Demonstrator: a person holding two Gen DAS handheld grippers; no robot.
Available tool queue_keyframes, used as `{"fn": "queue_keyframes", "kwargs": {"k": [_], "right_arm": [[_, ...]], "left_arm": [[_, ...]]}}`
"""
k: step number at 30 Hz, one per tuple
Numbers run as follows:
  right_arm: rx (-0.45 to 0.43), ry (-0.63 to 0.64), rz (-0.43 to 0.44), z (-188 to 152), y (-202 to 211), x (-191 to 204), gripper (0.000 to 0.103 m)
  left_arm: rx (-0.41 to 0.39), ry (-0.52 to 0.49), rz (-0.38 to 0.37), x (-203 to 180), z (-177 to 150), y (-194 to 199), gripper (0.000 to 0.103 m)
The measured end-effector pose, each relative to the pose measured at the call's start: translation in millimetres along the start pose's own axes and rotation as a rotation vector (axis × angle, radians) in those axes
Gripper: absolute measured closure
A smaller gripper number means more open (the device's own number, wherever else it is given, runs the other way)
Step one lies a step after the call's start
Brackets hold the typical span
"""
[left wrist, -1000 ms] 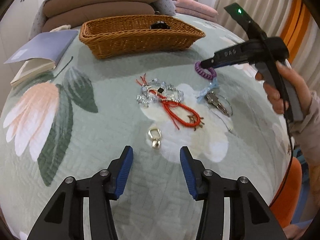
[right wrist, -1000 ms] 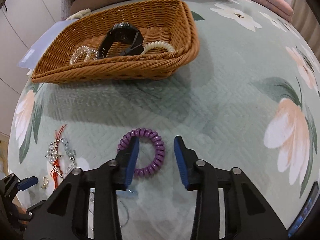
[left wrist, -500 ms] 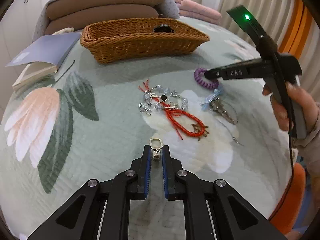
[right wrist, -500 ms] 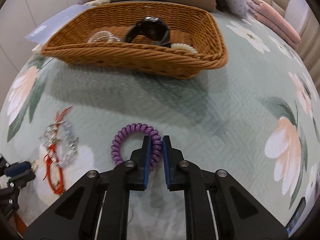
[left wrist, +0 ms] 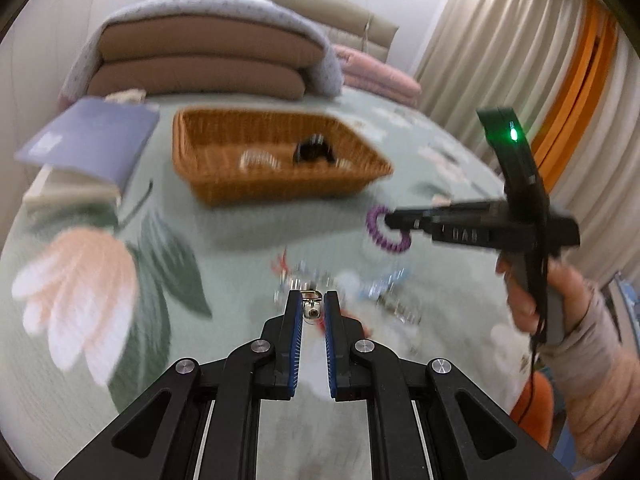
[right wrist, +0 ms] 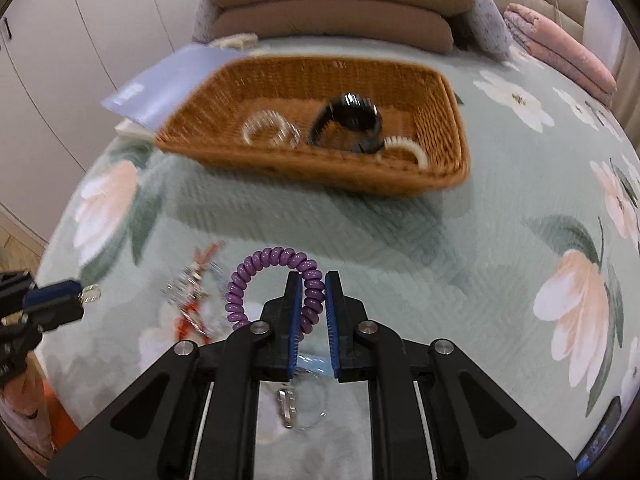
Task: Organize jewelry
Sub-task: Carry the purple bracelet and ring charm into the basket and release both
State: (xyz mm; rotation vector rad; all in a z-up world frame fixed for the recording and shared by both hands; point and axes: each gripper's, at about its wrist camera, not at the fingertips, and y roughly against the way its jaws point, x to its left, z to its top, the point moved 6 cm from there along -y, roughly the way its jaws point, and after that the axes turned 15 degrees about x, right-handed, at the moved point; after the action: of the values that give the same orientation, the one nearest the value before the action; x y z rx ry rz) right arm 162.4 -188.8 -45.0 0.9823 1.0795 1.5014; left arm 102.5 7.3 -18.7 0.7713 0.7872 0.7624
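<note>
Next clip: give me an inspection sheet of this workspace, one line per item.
Surface: floral green quilt on a bed.
Job's things: wicker basket holds a black watch, a clear bracelet and a white coil tie; red cord and bead bracelets and a key ring lie on the quilt.
Clutter: notebook beside the basket.
Grippers: left gripper shut on a gold charm; right gripper shut on a purple coil tie.
Cables: a black cable hangs from the right gripper's handle.
Surroundings: stacked cushions, folded pink blanket, curtains.
</note>
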Motion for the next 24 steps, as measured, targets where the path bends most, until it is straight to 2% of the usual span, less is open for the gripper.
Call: {"fn": "queue_keyframes", "kwargs": {"k": [5, 8, 11, 13, 17, 21, 24], "right_arm": [[-0.075, -0.009, -0.001, 35, 35, 6, 0.092], [-0.112, -0.019, -0.031, 65, 49, 6, 0.092], [-0.118, -0.042, -0.049, 102, 51, 3, 0.092], [-0.108, -0.060, -0.060, 125, 46, -1, 0.092], [-0.070, -0.080, -0.085, 169, 21, -7, 0.092], [-0.009, -0.097, -0.124, 197, -20, -12, 0.092], [0.033, -0.100, -0.107, 209, -46, -11, 0.092]], "left_arm": [[-0.069, -0.016, -0.018, 0, 57, 22, 0.092], [-0.102, 0.002, -0.100, 5, 90, 27, 0.093], [-0.119, 0.035, -0.145, 16, 122, 19, 0.093], [-0.108, 0.075, -0.164, 29, 140, 4, 0.093], [-0.073, 0.147, -0.154, 55, 160, -33, 0.093], [-0.042, 0.189, -0.140, 75, 162, -72, 0.092], [-0.019, 0.203, -0.140, 84, 157, -97, 0.092]]}}
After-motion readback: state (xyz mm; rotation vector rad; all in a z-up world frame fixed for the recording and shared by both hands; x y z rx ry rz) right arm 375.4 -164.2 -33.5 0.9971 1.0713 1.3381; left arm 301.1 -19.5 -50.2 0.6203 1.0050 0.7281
